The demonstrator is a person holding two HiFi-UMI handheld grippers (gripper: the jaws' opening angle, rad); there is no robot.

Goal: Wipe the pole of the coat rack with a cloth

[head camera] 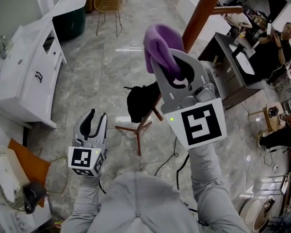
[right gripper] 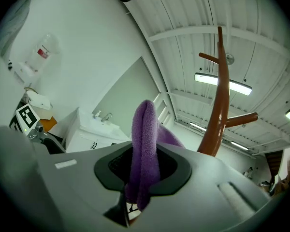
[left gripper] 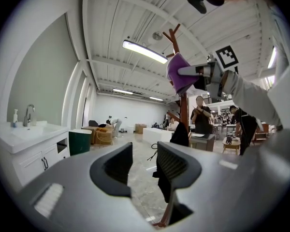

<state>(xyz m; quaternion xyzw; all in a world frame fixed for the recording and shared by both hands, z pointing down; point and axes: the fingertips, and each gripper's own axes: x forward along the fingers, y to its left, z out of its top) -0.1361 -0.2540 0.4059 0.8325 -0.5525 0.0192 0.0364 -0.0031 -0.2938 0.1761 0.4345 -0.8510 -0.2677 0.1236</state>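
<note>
Cloth point(head camera: 161, 47), purple and fuzzy, sits bunched in the right hand-held gripper point(head camera: 169, 62) in the head view. It is raised just beside the reddish-brown pole point(head camera: 199, 13) of the coat rack, and whether it touches the pole is not clear. The left hand-held gripper point(head camera: 97, 118) hangs low, well apart from the rack, above the marble floor point(head camera: 87, 72). A dark garment point(head camera: 140, 101) droops near the rack's splayed legs point(head camera: 136, 127).

In the left gripper view the jaws stand apart with nothing between them.

In the right gripper view the jaws are clenched on a folded ridge of cloth, whose free loop stands up past the pads.

It looks soft, light and limp, so it should mould round the pole. A hold near the fold probably leaves enough loose for wiping. The rack seems light on its legs and may rock under sideways pressure.
</note>
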